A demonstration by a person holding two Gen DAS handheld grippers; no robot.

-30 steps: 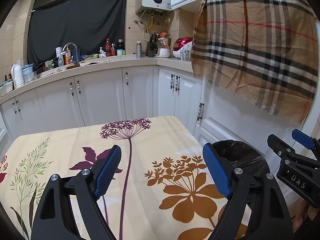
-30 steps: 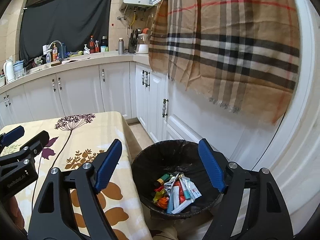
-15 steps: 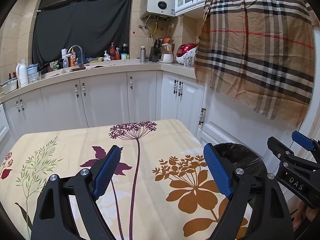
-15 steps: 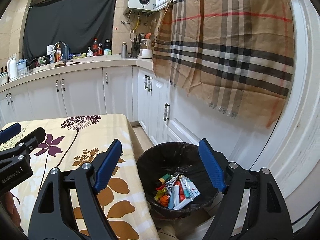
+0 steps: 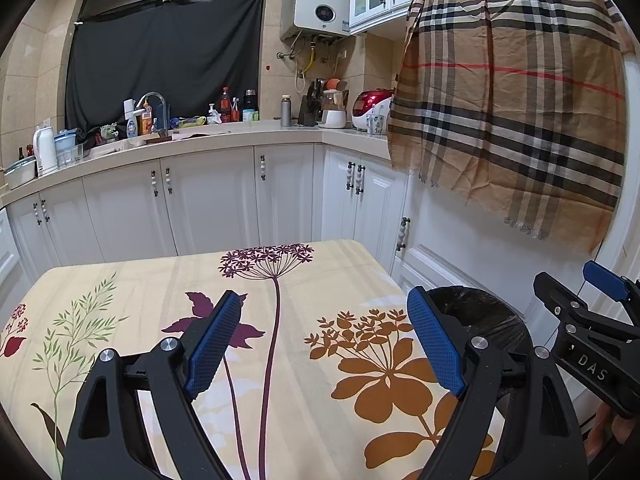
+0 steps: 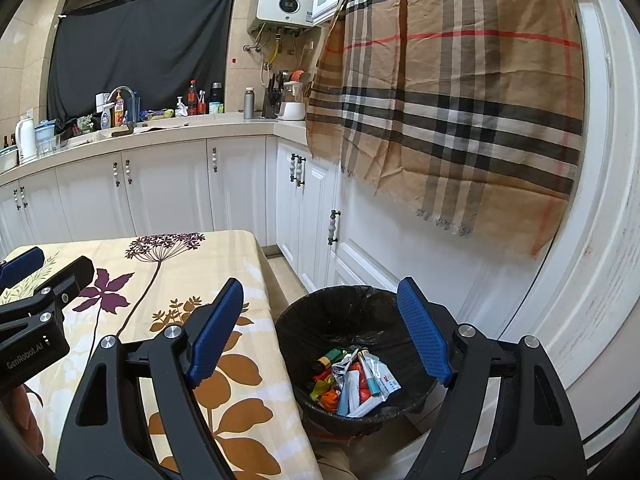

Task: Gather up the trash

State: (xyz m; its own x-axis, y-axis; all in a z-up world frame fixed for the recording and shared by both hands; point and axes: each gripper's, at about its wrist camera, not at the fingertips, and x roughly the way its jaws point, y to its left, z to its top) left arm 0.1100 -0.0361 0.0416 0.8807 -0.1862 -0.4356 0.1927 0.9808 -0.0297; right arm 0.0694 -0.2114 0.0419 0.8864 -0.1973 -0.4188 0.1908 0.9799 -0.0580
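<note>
A kitchen corner, seen from two cameras mounted on hand-held tools. The landmark is a round black trash bin lined with a black plastic bag [image 6: 352, 356], standing on the floor.

The right gripper [image 6: 320, 328], black with blue ridged pads, hangs above the bin with its jaws spread wide and nothing between them. Inside the bin, at the bottom, lies a heap of colourful crumpled wrappers and small packets [image 6: 354, 380]; single pieces are hard to tell apart, and the bin's near rim is partly covered by the gripper's right finger.

Just left of the bin is a tabletop covered in a cream cloth printed with purple, brown and green flowers [image 6: 168, 280]. The left gripper [image 5: 324, 340], of the same make, is over this cloth, also wide apart and holding nothing. From its camera only the bin's upper rim [image 5: 480, 308] shows, its contents hidden behind the finger.

Behind the bin, white cabinet doors [image 6: 240, 188] run under a cluttered counter, and a tan plaid scarf [image 6: 460, 92] hangs over the doors to the bin's right. Each gripper shows at the edge of the other's view, cut off by the frame.
</note>
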